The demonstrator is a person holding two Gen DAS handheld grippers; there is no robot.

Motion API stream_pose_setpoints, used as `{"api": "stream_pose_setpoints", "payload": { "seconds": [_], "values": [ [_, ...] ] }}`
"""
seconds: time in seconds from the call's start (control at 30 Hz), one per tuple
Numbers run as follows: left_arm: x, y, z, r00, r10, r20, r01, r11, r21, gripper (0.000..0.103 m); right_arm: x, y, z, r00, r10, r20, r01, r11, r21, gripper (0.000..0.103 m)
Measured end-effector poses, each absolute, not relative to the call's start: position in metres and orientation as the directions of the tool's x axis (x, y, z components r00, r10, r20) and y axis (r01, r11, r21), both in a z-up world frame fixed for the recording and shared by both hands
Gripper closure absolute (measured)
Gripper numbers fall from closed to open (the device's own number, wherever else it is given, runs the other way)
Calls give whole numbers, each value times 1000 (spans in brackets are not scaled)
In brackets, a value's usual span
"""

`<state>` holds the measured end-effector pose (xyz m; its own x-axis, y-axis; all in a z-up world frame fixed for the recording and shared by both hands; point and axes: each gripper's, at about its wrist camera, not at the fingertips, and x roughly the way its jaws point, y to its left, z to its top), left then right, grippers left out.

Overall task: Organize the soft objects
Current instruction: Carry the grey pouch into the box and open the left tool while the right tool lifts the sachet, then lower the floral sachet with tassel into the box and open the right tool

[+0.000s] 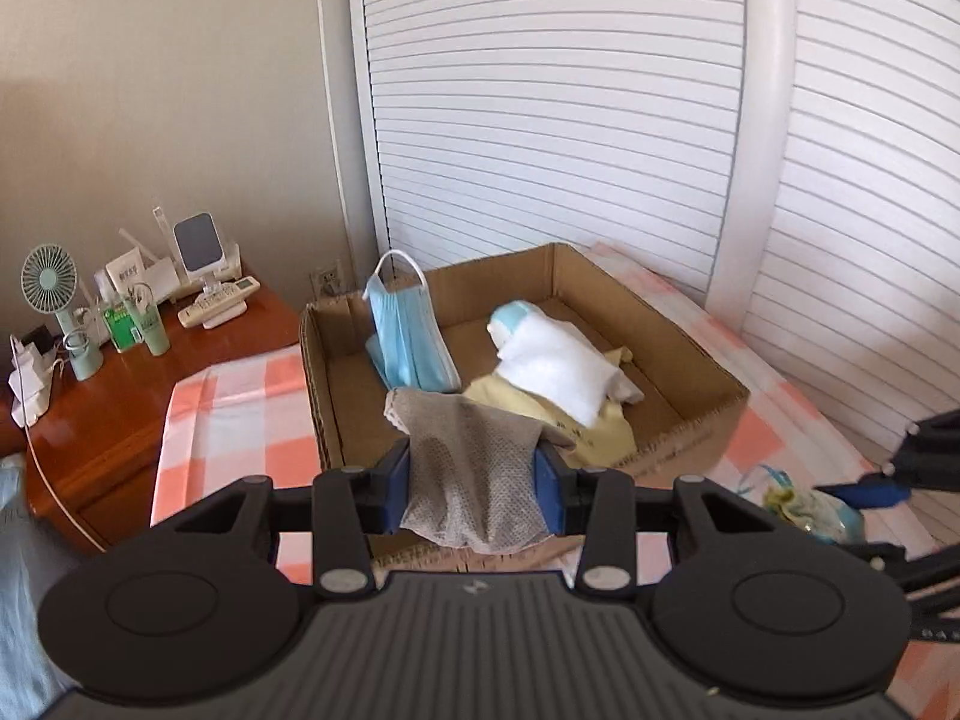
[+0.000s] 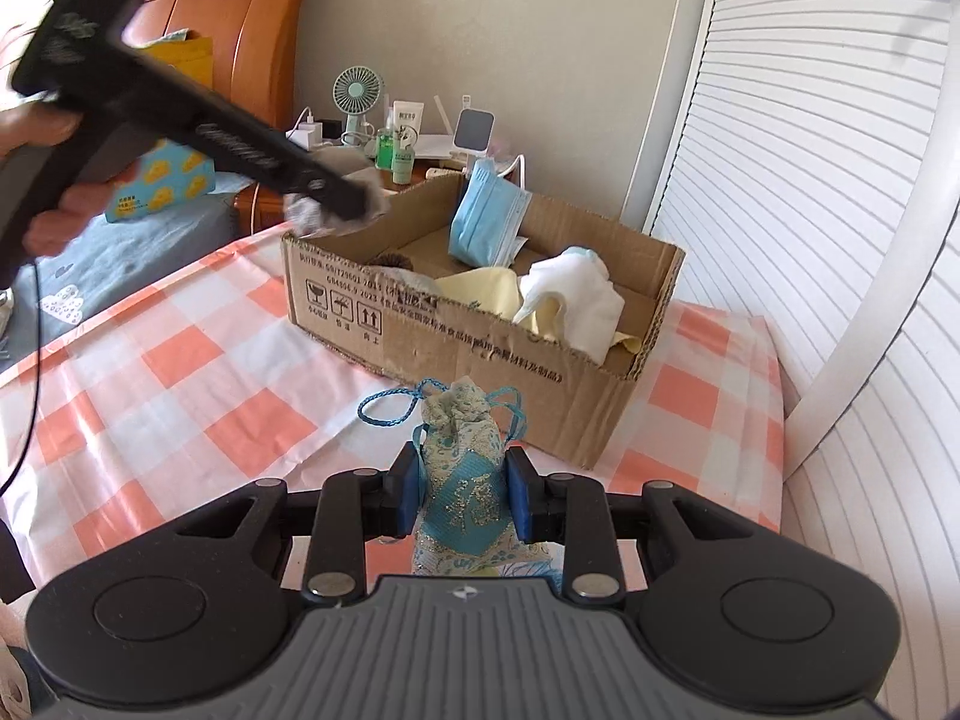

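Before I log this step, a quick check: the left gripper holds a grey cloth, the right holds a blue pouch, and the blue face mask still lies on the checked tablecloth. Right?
Not quite. The face mask is inside the cardboard box, leaning on its wall, as the left wrist view shows. The left gripper does hold the grey cloth, and the right gripper the blue pouch.

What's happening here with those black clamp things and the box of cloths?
A person is tidying soft things into an open cardboard box on a checked cloth. The left gripper pinches a grey mesh cloth above the box's near edge; the right gripper grips a blue-and-cream drawstring pouch just outside it. A blue face mask, white cloth and yellow cloth already lie inside.
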<state>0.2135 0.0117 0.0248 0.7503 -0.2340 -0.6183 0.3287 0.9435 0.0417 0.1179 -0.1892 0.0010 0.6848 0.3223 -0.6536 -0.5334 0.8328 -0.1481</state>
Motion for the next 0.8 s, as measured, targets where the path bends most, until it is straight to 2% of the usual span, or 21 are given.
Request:
{"api": "stream_pose_setpoints", "payload": {
  "seconds": [0.03, 0.1, 0.13, 0.17, 0.33, 0.47, 0.63, 0.8],
  "values": [
    [223, 10, 24, 753, -232, -616, 322, 946, 38, 58, 118, -189, 4, 689, 321, -649, -531, 834, -151, 70],
    [240, 7, 21, 757, -220, -615, 311, 949, 44, 35, 120, -190, 8, 698, 318, -642, -525, 837, -156, 70],
    [245, 6, 19, 769, -199, -608, 288, 956, 52, 15, 121, -191, 10, 701, 318, -638, -523, 838, -157, 70],
    [246, 7, 17, 788, -175, -591, 259, 964, 60, 8, 121, -191, 12, 705, 316, -636, -520, 839, -160, 70],
    [233, 18, 14, 802, -173, -572, 243, 969, 48, 7, 124, -190, 21, 720, 300, -626, -512, 839, -186, 70],
    [204, 29, 15, 823, -160, -545, 231, 971, 63, 1, 133, -187, 32, 733, 295, -613, -506, 838, -202, 70],
    [166, 38, 13, 848, -145, -509, 216, 973, 82, 0, 158, -173, 54, 747, 308, -589, -512, 832, -213, 70],
    [141, 42, 6, 832, -135, -538, 205, 976, 72, 1, 196, -149, 69, 752, 328, -572, -523, 825, -215, 70]
  ]
}}
